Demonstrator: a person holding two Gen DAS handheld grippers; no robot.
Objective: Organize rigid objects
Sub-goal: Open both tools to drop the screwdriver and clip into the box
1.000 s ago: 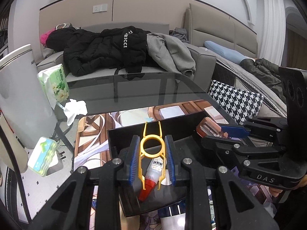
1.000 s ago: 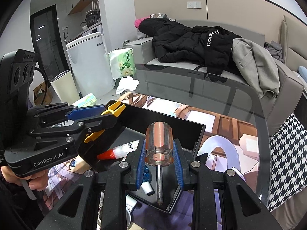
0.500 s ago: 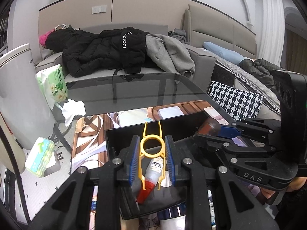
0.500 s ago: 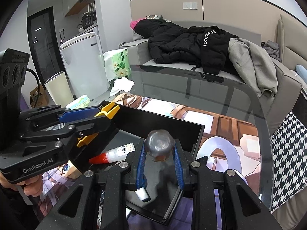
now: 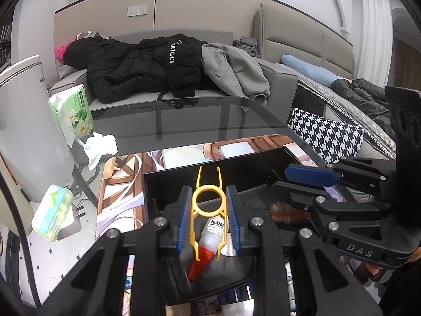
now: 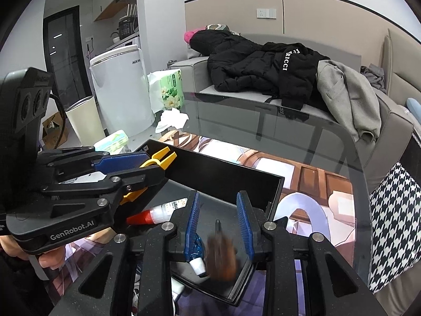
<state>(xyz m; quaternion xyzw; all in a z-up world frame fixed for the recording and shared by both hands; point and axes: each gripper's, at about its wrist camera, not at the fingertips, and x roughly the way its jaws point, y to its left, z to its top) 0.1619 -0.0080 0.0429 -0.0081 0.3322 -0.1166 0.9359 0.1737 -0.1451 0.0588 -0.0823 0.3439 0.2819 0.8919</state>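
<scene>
The left gripper [image 5: 209, 220] had its blue fingers [image 5: 183, 220] pinching a yellow plastic clip [image 5: 209, 205], whose two prongs stuck out forward past the fingertips. It hung over the black tray [image 5: 210, 168] that sat on the glass surface [image 5: 184, 121]. Directly below the clip, on the tray floor, lay a white glue bottle [image 5: 210, 239] with a red cap.

The right gripper [image 6: 219, 226] stood with its fingers [image 6: 243, 223] spread apart, gripping nothing. Between and just below them a screwdriver [image 6: 219, 252] with an amber handle showed as a motion blur over the tray floor, its dark shaft pointing away from the camera; whether it was touching the floor cannot be told. A small blue tube [image 6: 197, 252] with a white cap lay just beside the handle, under the left-hand finger.

Both grippers sat close together above the tray, the left one over its left half. The tray's upright far wall [image 6: 223, 173] rose just ahead of both sets of fingers. Beyond it the dark glass ran bare to its curved far edge, with a sofa [image 6: 189, 68] behind.
</scene>
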